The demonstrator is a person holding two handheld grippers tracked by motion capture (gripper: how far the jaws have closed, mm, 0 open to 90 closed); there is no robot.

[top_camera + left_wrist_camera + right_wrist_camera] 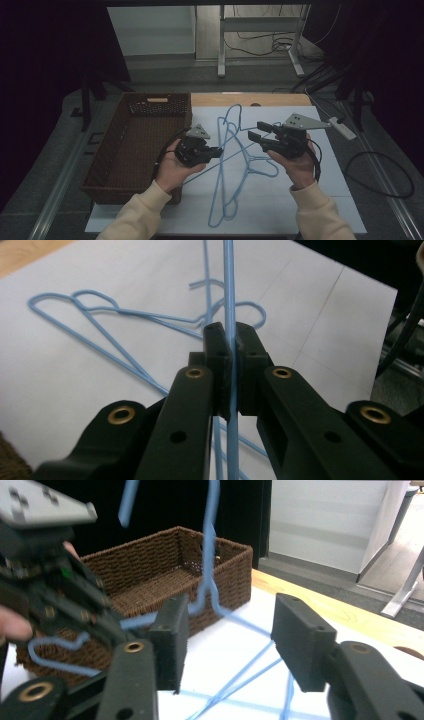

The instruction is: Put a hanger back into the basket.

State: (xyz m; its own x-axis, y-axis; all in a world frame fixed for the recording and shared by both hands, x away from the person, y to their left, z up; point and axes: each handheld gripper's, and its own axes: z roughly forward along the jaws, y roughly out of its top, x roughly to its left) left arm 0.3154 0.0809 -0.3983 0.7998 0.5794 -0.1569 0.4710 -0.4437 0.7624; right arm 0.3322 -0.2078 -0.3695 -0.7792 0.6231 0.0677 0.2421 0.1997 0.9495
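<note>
Hangers: thin light-blue wire coat hangers [235,165] lay tangled on the sheet, right of the basket, long axes running mostly near-to-far, one partly lifted.
Writing: none legible.
Left gripper [219,150]: jaws pressed together, pinching one hanger wire [229,315].
Right gripper [254,131]: jaws spread, nothing pinched, right of the basket.
Surface: white paper sheet [320,190] over wooden table [270,99].
Basket: brown woven rectangular basket [135,145].
Room: dim, cables on floor [320,75].

I count two grippers, left [216,150] and right [256,131], one brown wicker basket [131,150], and what looks like three blue wire hangers [235,165], though they're tangled.
</note>
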